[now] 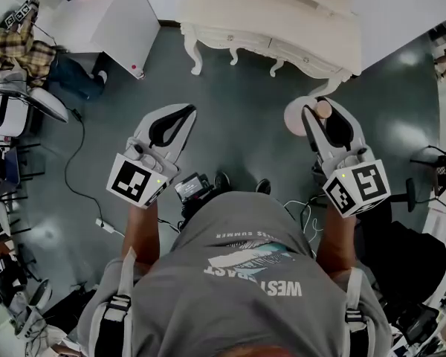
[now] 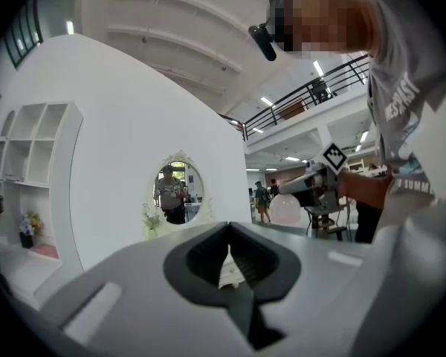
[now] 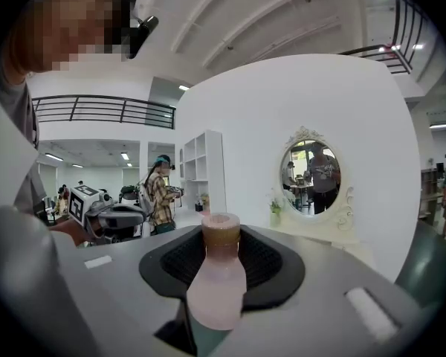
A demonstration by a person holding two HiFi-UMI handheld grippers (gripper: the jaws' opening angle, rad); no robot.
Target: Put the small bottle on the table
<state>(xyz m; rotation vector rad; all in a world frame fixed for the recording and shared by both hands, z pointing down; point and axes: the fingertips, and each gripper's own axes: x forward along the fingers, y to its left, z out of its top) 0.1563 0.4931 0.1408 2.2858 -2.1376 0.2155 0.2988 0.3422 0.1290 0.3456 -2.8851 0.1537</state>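
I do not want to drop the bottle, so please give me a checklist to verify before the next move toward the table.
1. Grip on the bottle by the right gripper: ok, fingers press its sides.
2. The cap is on: ok.
3. The bottle is above the table: not ok, it hangs over the floor, short of the table.
4. Bare spot on the table: ok, its near part looks bare.
5. The left gripper is out of the way: ok, shut, empty, off to the side.
6. The bottle is upright: cannot tell.

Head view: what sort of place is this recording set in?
Probably a large open hall with a staged bedroom corner: a white dressing table, an oval mirror on a freestanding white wall, and a mezzanine railing overhead.
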